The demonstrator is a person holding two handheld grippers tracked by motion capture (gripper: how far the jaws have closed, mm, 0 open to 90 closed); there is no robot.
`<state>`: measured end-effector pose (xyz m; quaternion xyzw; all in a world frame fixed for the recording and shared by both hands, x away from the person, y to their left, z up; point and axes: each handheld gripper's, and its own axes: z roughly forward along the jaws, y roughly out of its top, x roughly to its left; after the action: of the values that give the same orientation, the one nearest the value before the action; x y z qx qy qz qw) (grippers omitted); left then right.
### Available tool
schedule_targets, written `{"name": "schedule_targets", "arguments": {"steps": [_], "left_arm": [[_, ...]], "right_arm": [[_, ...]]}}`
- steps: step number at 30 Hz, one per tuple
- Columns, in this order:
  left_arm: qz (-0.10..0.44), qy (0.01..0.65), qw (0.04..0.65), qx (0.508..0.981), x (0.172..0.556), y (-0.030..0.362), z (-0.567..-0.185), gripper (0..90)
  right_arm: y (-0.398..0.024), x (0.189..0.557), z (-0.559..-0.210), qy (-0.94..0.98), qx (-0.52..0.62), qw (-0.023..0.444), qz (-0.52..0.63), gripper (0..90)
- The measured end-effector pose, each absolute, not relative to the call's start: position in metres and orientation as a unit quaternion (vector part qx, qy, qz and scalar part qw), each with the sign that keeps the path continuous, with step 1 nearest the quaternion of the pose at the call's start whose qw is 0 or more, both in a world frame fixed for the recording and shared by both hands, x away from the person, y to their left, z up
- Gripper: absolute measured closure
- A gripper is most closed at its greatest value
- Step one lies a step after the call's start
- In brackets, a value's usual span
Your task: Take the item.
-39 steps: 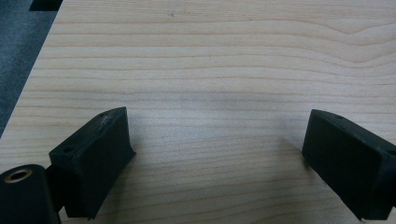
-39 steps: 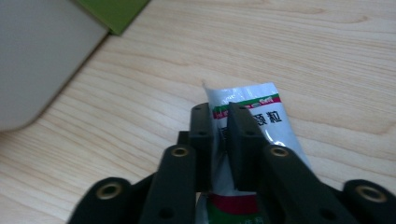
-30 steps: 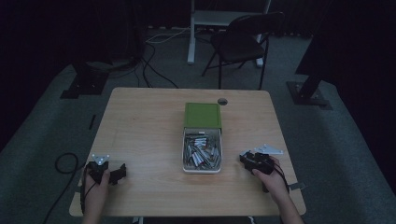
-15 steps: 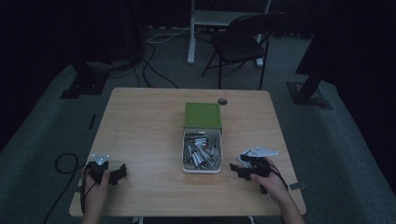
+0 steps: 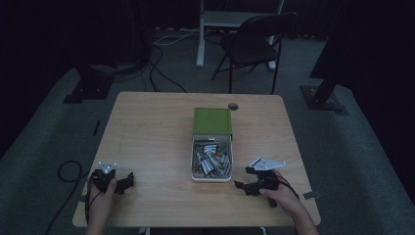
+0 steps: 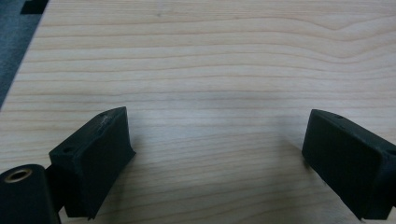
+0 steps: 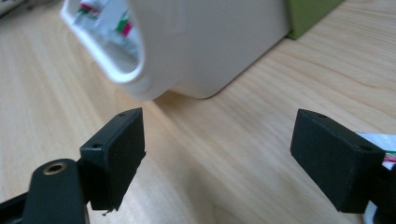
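— So, nearest the table edge, what are the hands doing?

— Both rest on the wooden table (image 5: 147, 132) close to its near edge. The left gripper (image 5: 128, 179) sits at the near left corner, its jaws spread wide with only bare wood grain between them in the left gripper view. The right gripper (image 5: 242, 177) lies at the near right, pointing toward the middle of the table.

— Is the right one holding anything?

— No. Its jaws have just been opening, and now they stand far apart. In the right gripper view there is only tabletop between the two black pads. Something white with a red and green stripe peeks out behind the right-hand pad at the frame's edge; I cannot tell what it is.

— And what is just past those jaws?

— The white tray (image 7: 205, 51), its rounded corner near the jaw tips but not touching them. From above, the white tray (image 5: 195, 177) sits at the table's centre, full of small batteries (image 5: 210, 159) lying in a loose heap.

— Anything beyond that?

— A green box (image 5: 212, 121) butts against the tray's far end. Behind it, a small dark round grommet (image 5: 233, 105) sits in the tabletop near the far edge. Off the table, a dark chair (image 5: 254, 44) stands on the carpet.
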<state>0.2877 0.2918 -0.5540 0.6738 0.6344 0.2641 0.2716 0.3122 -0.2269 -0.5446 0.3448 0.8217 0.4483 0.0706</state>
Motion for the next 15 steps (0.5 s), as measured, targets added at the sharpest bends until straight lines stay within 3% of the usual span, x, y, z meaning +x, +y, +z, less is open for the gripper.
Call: {"name": "schedule_targets", "arguments": {"steps": [15], "left_arm": [[0.265,0.6,0.276,0.702,0.288,0.282,-0.554,8.7]], "right_arm": [[-0.214,0.301,-0.554,0.868,0.248,0.071,0.425,17.6]]}}
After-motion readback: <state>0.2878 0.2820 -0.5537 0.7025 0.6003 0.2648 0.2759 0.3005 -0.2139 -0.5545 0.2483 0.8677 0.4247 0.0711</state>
